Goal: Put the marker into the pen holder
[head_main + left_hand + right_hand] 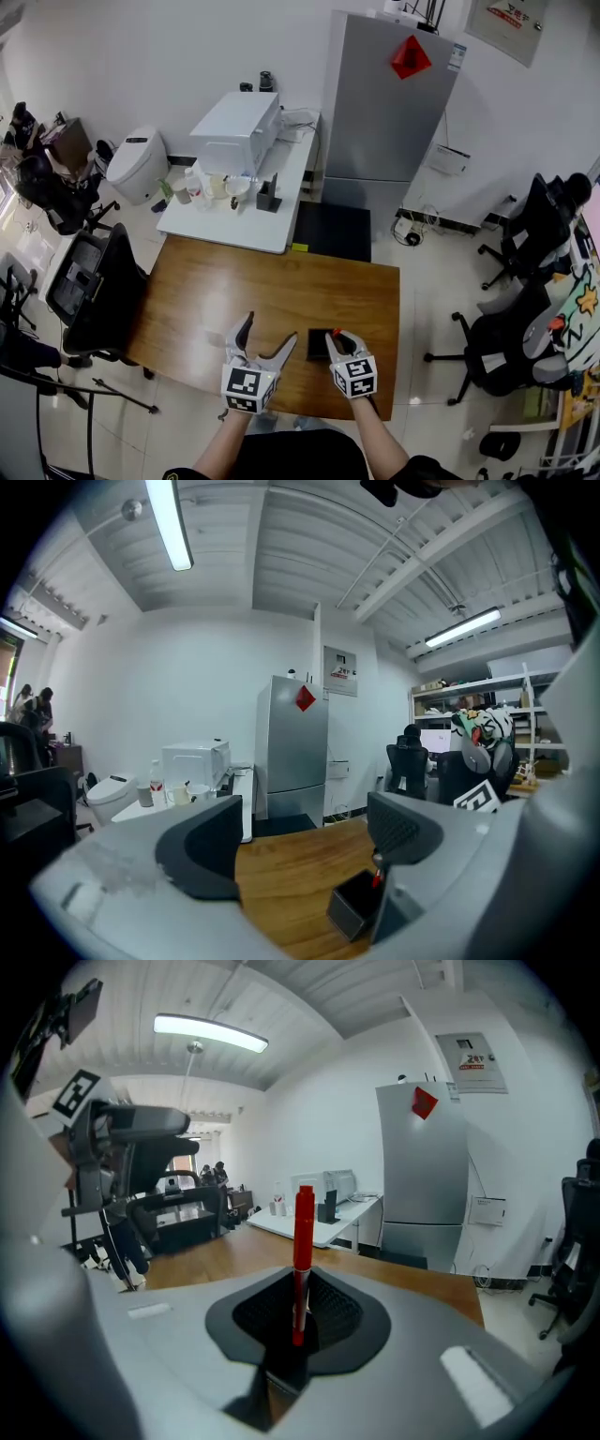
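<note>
Marker (303,1232) gripped upright, nr pen holder (317,345)

Bright, even indoor light from ceiling tubes (169,522), tubes blown out; shadows soft; both gripper views heavy fisheye w/ black vignetted corners, foreground near lens soft; head view sharp, edges bowed

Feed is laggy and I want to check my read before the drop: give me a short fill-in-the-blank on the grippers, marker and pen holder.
1. The right gripper is shut on a ___ marker, which stands upright between its jaws.
2. The left gripper is ___, with nothing between its jaws.
3. The black holder stands on the wooden ___, just ahead of the right gripper.

Missing words: red; open; table
</note>
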Tool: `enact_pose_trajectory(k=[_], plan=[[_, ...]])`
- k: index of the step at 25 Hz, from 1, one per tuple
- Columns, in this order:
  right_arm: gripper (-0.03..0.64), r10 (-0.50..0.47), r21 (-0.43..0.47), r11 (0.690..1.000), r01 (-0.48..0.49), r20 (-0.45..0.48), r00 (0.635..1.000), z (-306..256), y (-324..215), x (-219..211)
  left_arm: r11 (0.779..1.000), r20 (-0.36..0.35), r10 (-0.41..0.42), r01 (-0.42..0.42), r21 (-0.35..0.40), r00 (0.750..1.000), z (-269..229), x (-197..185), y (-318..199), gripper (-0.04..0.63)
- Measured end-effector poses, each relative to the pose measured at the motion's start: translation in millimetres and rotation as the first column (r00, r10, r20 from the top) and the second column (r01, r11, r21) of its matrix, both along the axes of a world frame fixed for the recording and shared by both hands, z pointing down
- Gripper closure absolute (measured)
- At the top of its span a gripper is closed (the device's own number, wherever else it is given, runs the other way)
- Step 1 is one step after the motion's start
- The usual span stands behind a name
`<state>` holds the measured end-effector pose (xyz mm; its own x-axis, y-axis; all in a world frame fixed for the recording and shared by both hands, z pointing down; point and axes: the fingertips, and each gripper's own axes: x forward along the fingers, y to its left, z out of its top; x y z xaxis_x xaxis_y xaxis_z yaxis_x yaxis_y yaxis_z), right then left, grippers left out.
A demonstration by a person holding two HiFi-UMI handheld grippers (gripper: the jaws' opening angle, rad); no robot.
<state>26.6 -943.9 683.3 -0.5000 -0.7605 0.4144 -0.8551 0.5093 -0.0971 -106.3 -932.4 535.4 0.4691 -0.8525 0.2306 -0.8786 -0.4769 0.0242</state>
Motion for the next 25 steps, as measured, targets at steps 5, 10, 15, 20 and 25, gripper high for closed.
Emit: enact_pose_trajectory(k=[5, 10, 15, 20, 25], plan=[[0.566, 0.077, -0.075, 0.994, -0.081, -0.061, 0.995, 37, -6, 1, 1.000, -0.007, -0.004, 0.004, -0.006, 1.000, 0, -14, -4, 0.175], [0.565, 0.144, -0.125, 0.980, -0.155, -0.096, 0.985, 59, -4, 6, 1.000, -0.009, 0.002, -0.002, -0.009, 1.000, 5, -24, -5, 0.175], [0.490, 0.161, -0.130, 0.977, -0.171, -0.090, 0.983, 59, 0, 6, 1.000, -0.035, 0.013, -0.014, -0.014, 0.999, 4, -30, -6, 0.175], [0.471, 0.198, -0.079, 0.977, -0.200, -0.037, 0.980, 27, 5, -3, 0.999, -0.058, 0.026, -0.028, -0.018, 0.998, 4, -40, -4, 0.175], [0.471, 0.197, 0.079, 0.976, -0.202, 0.064, 0.978, -60, 7, -30, 0.999, -0.083, 0.038, -0.037, 0.016, 0.996, -10, -60, -3, 0.175]])
